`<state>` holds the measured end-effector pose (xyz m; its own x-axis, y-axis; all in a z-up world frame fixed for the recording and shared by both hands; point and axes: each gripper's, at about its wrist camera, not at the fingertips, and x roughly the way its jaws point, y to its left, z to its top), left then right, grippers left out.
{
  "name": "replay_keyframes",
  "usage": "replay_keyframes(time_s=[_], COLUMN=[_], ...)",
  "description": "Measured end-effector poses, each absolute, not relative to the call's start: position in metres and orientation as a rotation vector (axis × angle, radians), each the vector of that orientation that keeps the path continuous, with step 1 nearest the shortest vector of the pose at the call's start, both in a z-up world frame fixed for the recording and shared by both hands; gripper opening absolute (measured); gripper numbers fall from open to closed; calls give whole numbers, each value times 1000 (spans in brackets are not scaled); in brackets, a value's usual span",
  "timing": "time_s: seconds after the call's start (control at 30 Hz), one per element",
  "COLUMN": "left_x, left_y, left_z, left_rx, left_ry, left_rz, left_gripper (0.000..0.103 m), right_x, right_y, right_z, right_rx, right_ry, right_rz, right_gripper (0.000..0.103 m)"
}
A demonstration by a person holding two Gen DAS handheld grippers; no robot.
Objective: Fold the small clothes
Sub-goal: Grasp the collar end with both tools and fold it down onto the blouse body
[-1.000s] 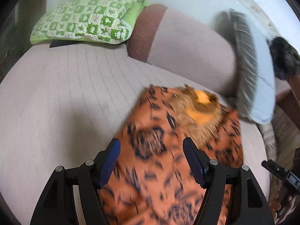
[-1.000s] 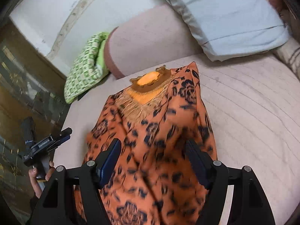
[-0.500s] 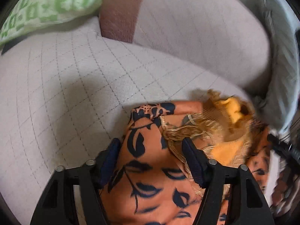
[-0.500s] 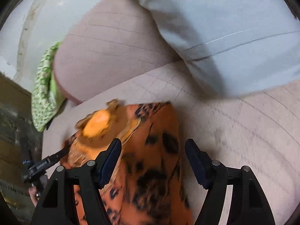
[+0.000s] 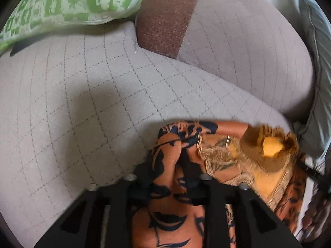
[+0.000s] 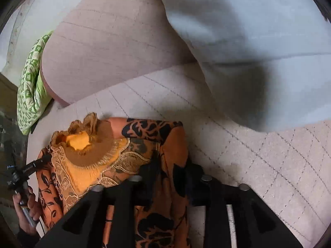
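Observation:
A small orange garment [image 5: 171, 212] with a dark floral print and a gold embroidered collar [image 5: 266, 157] lies on the quilted beige sofa seat [image 5: 72, 124]. My left gripper [image 5: 168, 175] is shut on the garment's left shoulder edge, low on the seat. In the right wrist view the same garment [image 6: 161, 223] shows with its collar [image 6: 86, 146] to the left. My right gripper [image 6: 167, 177] is shut on the right shoulder edge. The fingertips of both are buried in cloth.
A green patterned pillow [image 5: 68, 4] lies at the back left. A beige bolster with a brown band [image 5: 238, 41] runs along the back. A pale blue pillow [image 6: 248, 31] lies at the right. The left gripper and the hand holding it [image 6: 24, 186] show at the right wrist view's left edge.
Both grippers have moved forward along the garment to its collar end, dropped low, and closed from open onto the shoulder edges.

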<state>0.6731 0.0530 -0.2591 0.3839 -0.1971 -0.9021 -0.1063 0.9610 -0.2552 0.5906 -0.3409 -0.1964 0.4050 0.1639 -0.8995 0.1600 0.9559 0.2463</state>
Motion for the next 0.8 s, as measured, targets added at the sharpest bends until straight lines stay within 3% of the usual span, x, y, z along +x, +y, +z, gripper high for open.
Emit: replay_keyframes(time_s=[0.07,0.1,0.13,0.37,0.53,0.67,0.8], left_x=[673,676,674,604,495,401,311], left_y=[51,50,50,81,108,134,155], left_z=[-260,-259,-251,-166,-114,-111,-152], left_rx=[-270,-267,-271,-328,-412,-434,-486], left_ry=[1196,1208,1182,971,807,764,843], left_rz=[-39,-48,-56,-141,-189,-192,-155], left_gripper=[10,9,9,8,9,9,9], right_x=[592,592,589,512,406,304,226], right_y=[-340,-339,-340,-351,-342,-328,-306], right_z=[-201,-203,-200,-112,-41,-29,-64], right_rx=[291,276,285,336,344,325,330], right_ry=[1178,1197,1199,990,812,770,825], right_rz=[-24,-34,-22,56,160,217,186], right_gripper=[34,19,14,12,12,12,13])
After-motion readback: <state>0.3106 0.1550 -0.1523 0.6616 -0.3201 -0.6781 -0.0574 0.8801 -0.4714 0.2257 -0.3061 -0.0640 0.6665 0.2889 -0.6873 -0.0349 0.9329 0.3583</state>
